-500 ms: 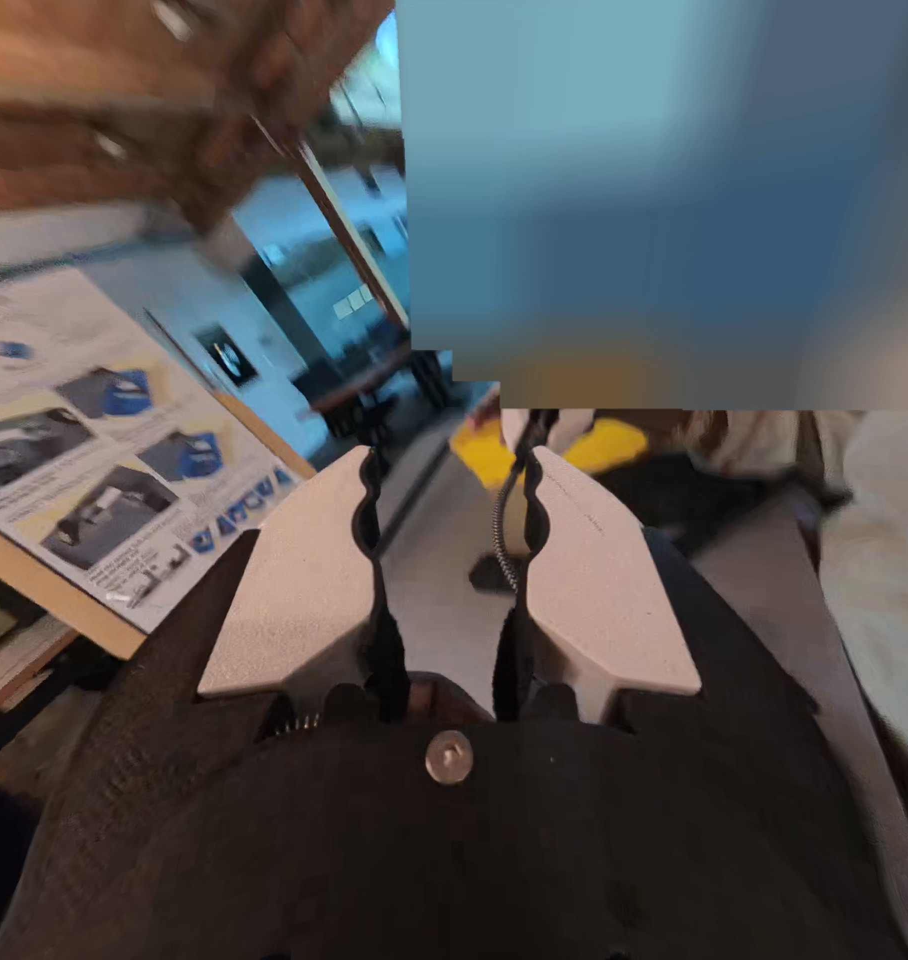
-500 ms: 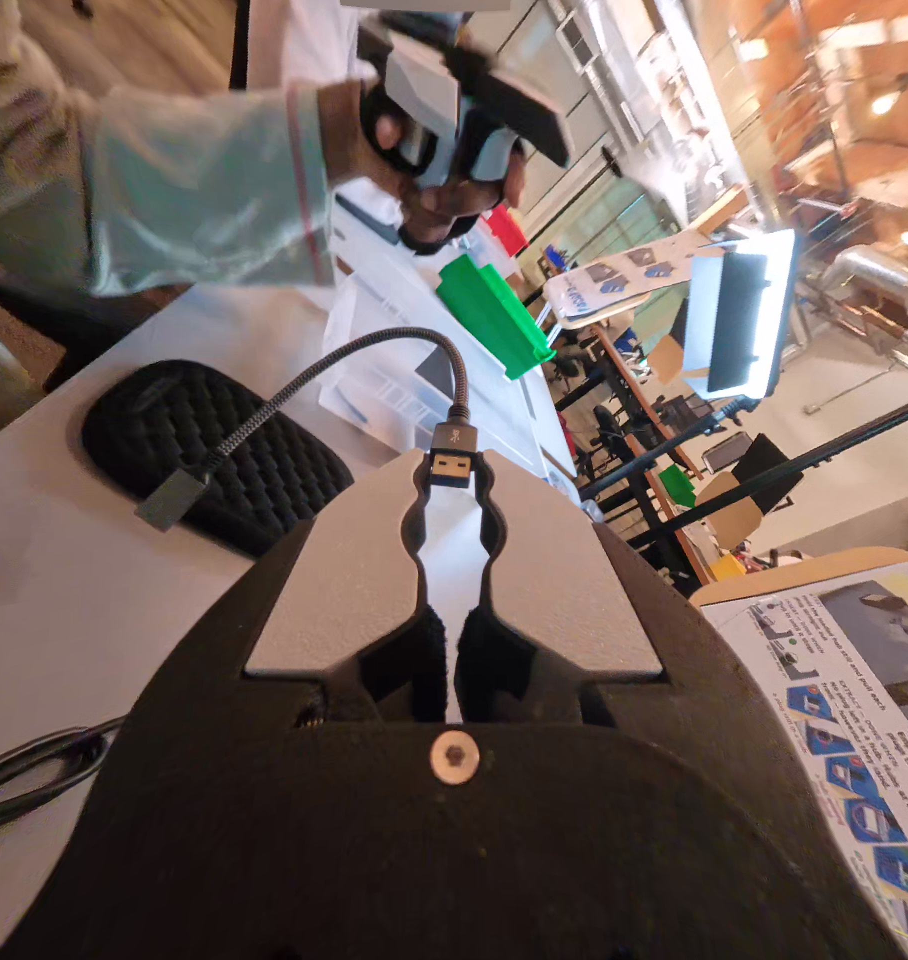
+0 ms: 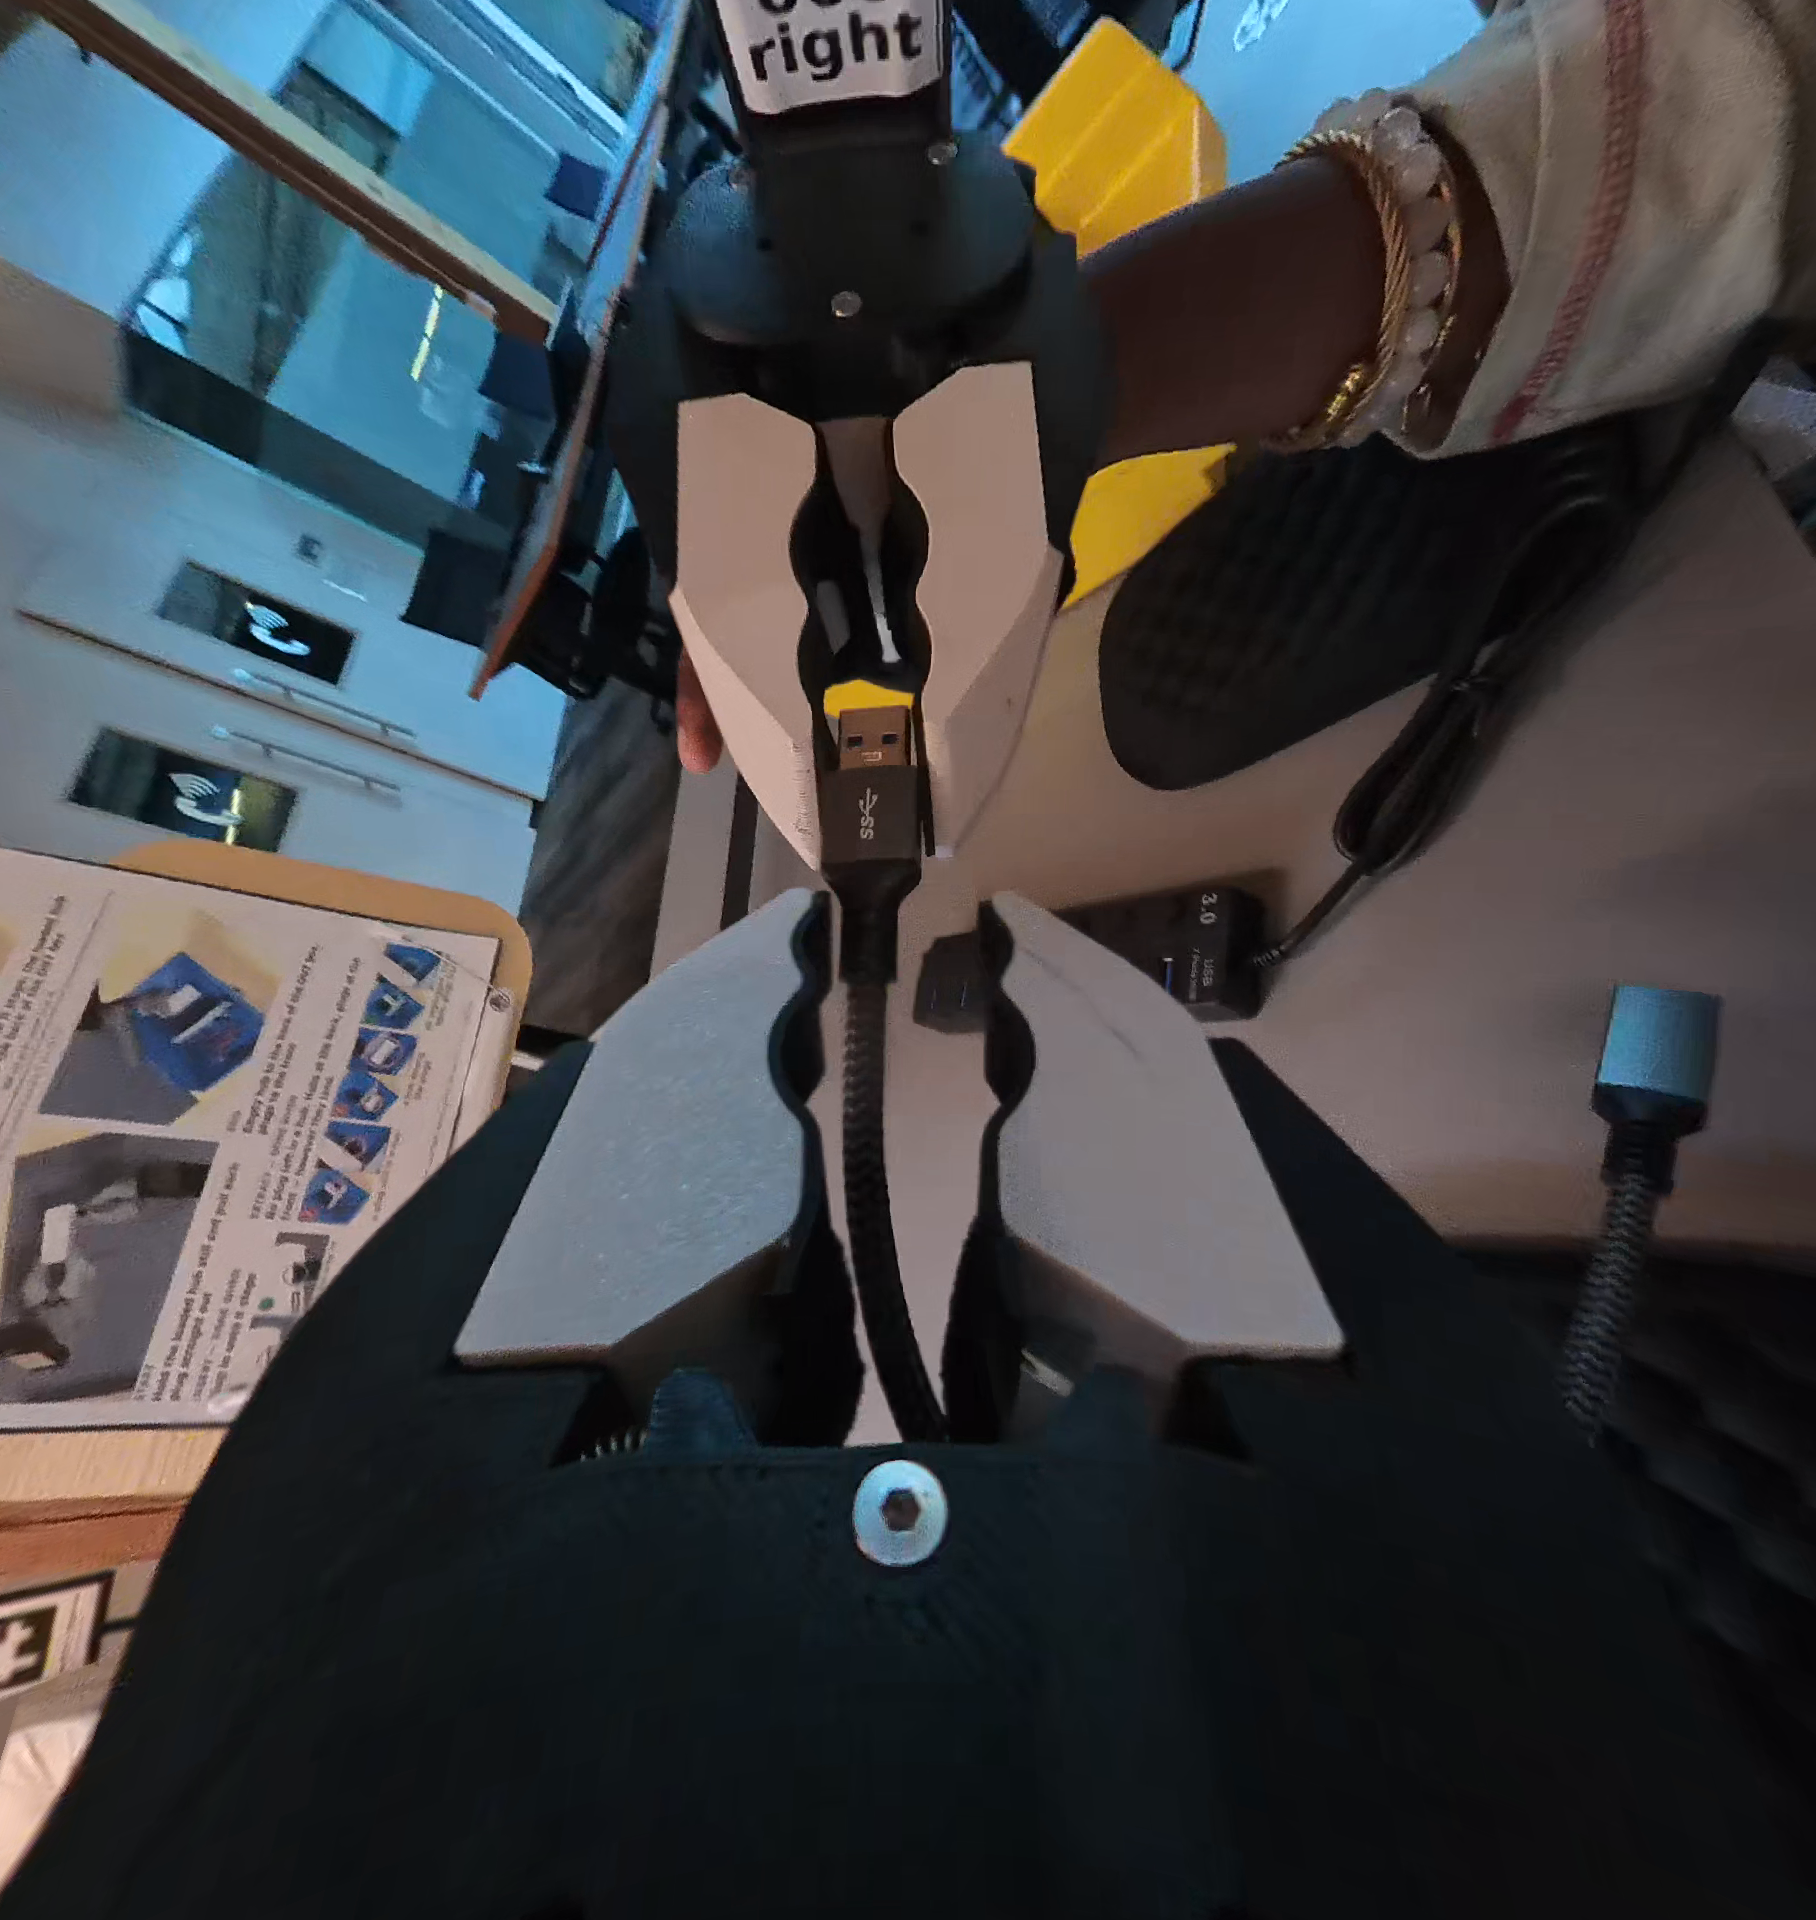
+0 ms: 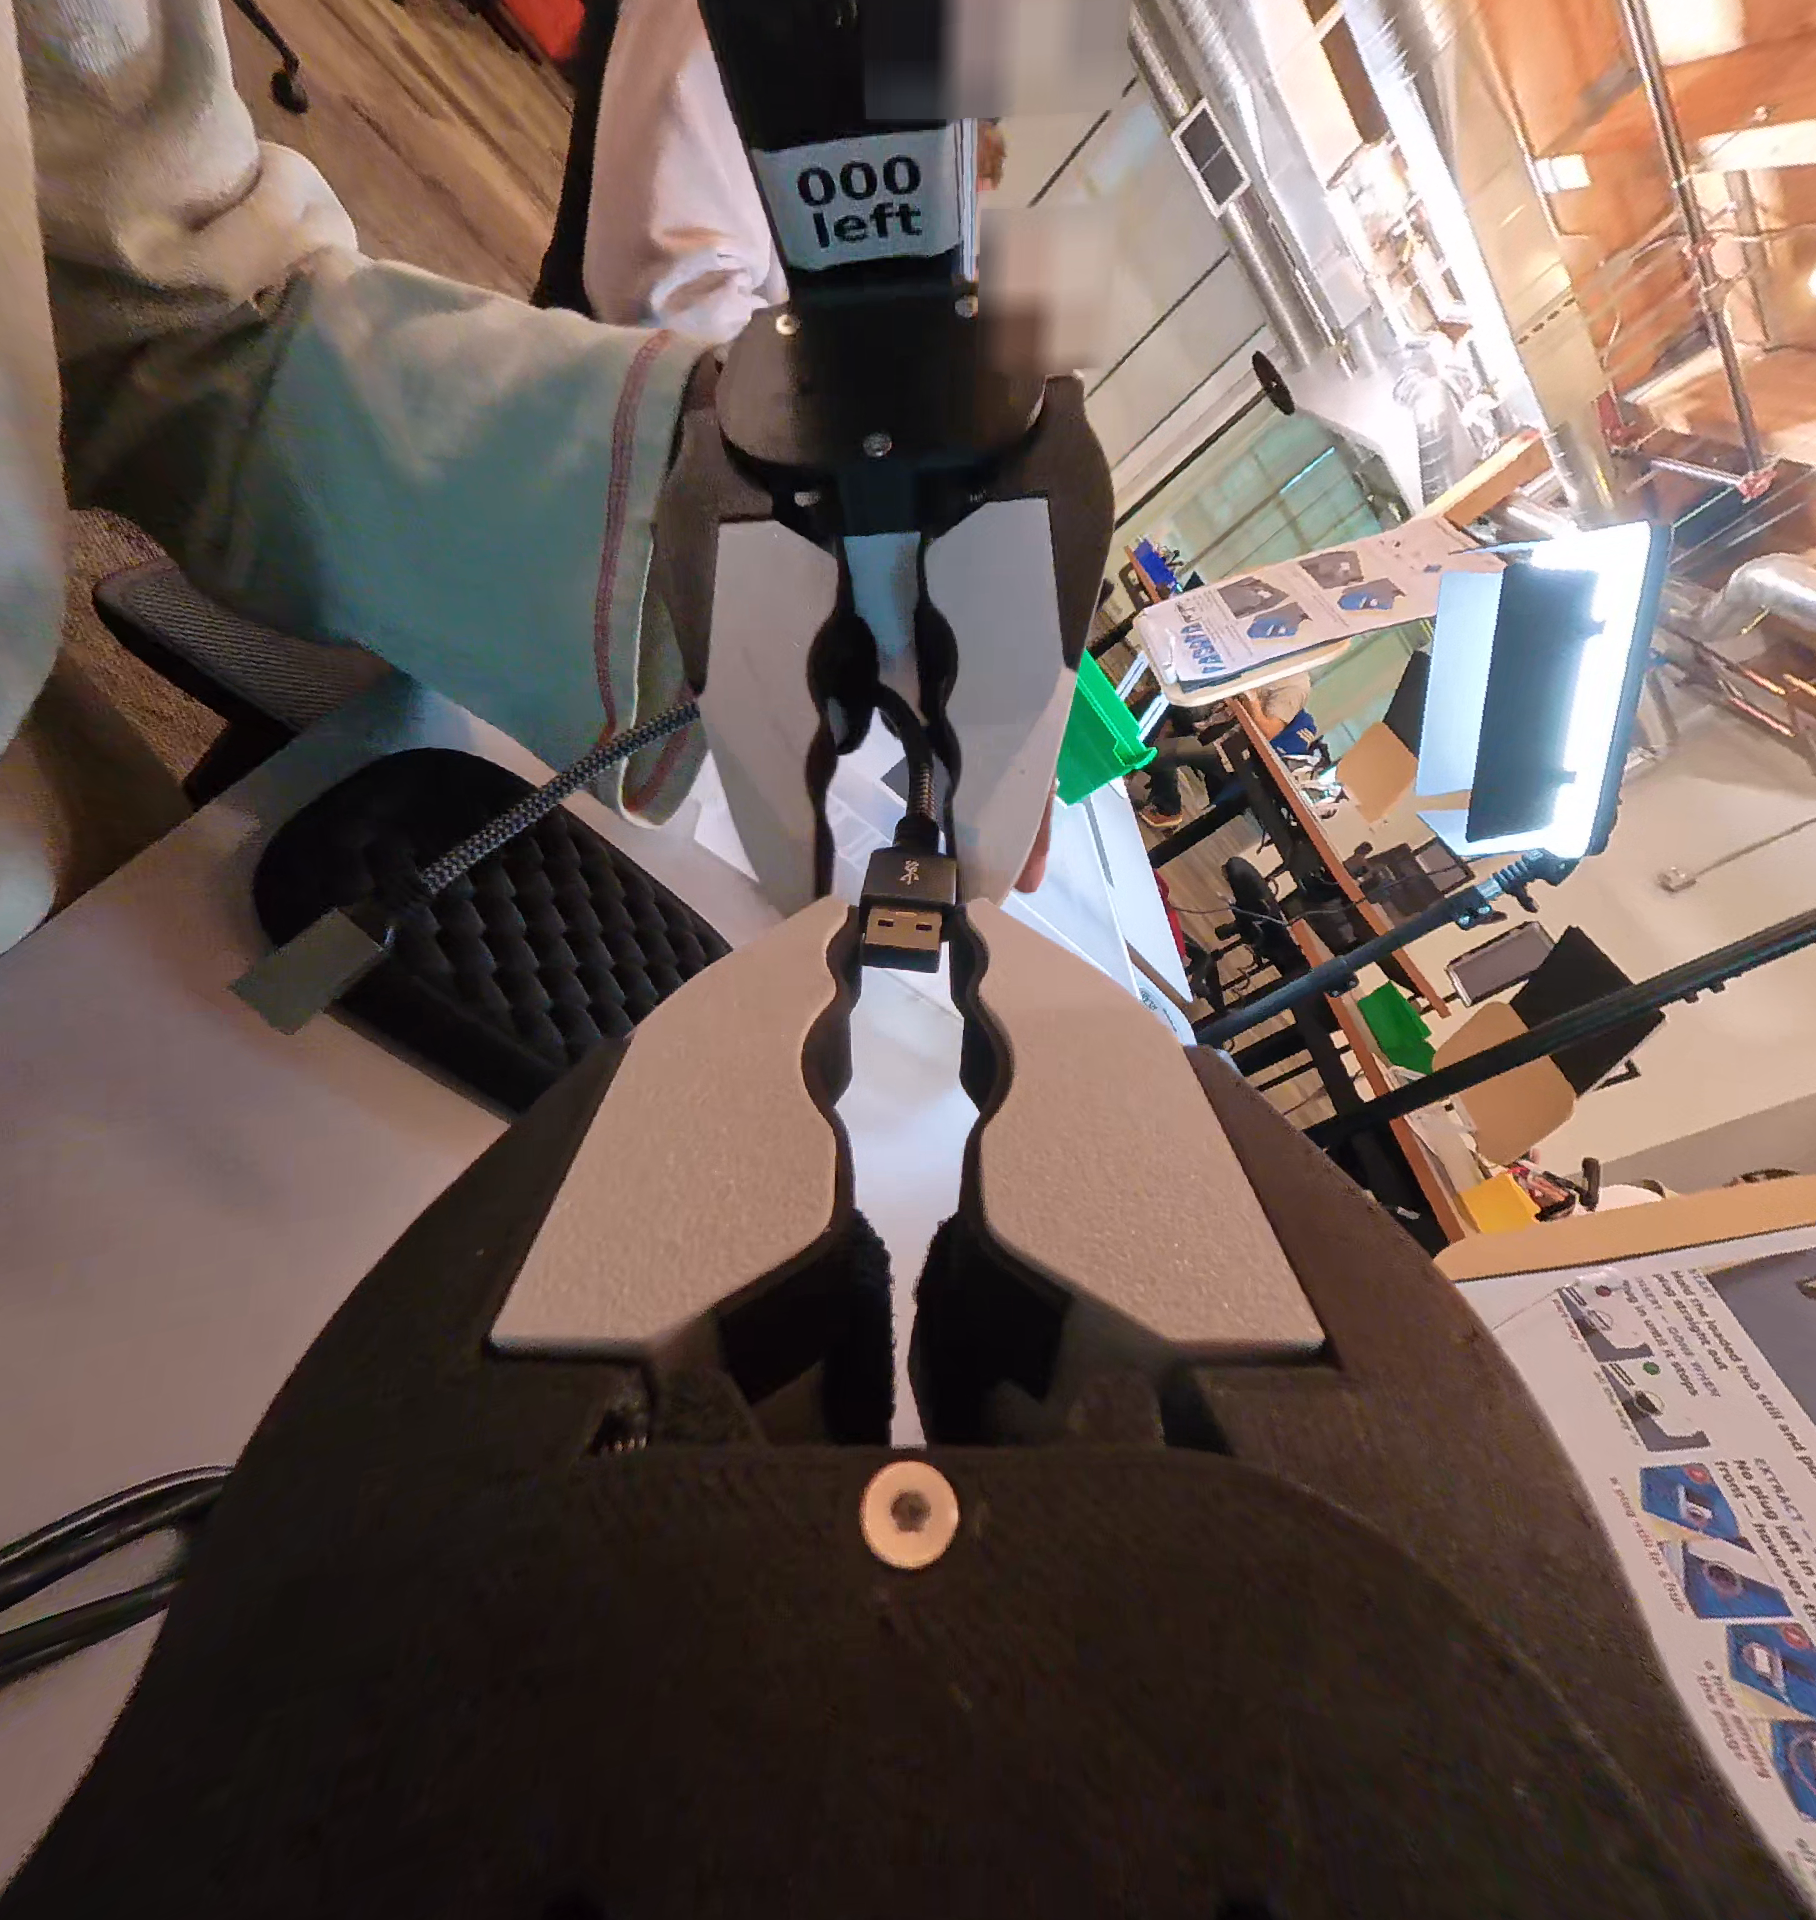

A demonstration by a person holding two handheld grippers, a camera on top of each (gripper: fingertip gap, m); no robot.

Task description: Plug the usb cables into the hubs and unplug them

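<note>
**Left gripper comes in on the cable for a hand-over**

The plug (image 3: 871, 800) is off the table, pinched by its sides in the tips of the right gripper (image 4: 899, 920), metal end pointing back into that gripper. Its braided cable (image 3: 868, 1122) runs away from the plug and passes between the fingers of the left gripper (image 3: 909, 914). Those fingers are spread and do not clamp it, though the cable lies close along one of them.

Half a second ago the right gripper held the plug the same way, but the left gripper was raised and well clear. It has since swung in tip to tip with the right and straddled the cable just behind the plug.

This looks like a re-grip or hand-over that would turn the plug to face a port. No plugging has begun: the hub (image 3: 1200, 961) lies untouched on the table (image 3: 1558, 810), and the cable's grey connector (image 4: 306, 971) rests loose at the edge of the black pad (image 4: 540, 935).
</note>
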